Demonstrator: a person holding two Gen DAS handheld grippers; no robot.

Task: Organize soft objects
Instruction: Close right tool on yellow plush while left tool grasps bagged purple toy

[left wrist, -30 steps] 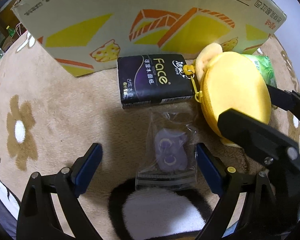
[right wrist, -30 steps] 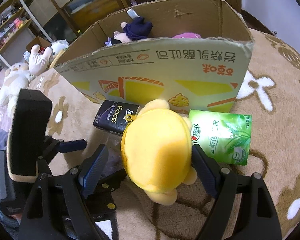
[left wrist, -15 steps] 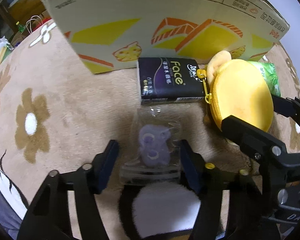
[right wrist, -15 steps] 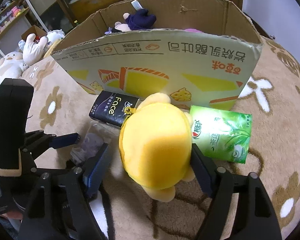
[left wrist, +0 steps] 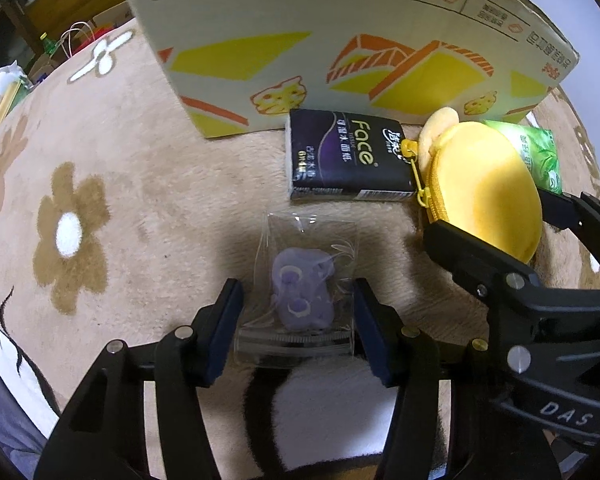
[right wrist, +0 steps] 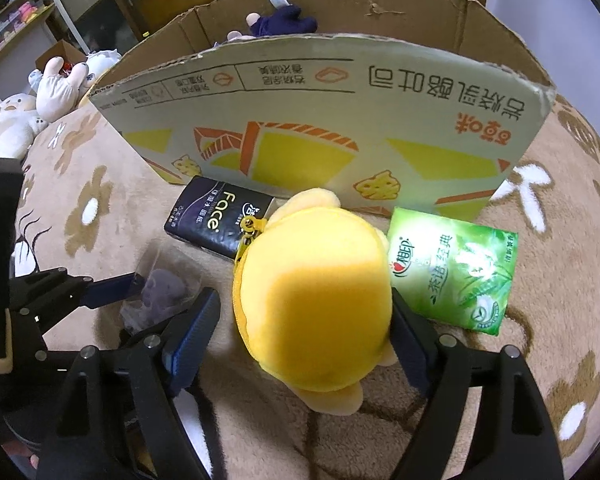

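A clear bag with a purple soft toy (left wrist: 300,292) lies on the beige carpet. My left gripper (left wrist: 298,320) has closed in on the bag, its blue pads touching both sides. A yellow plush pouch (right wrist: 316,304) lies to the right, with my right gripper (right wrist: 306,320) around it; the right pad touches it, the left pad stands a little off. A black Face tissue pack (left wrist: 348,160) and a green tissue pack (right wrist: 456,272) lie against the printed cardboard box (right wrist: 320,120). The bag also shows in the right wrist view (right wrist: 160,288).
The box holds a dark plush (right wrist: 284,24) and other soft items. White plush toys (right wrist: 32,108) sit at the far left beyond the carpet. Shelves stand in the background. A black-and-white carpet patch (left wrist: 332,420) lies under the left gripper.
My left gripper has moved forward and narrowed from wide open onto the bagged purple toy. My right gripper has edged forward around the yellow pouch.
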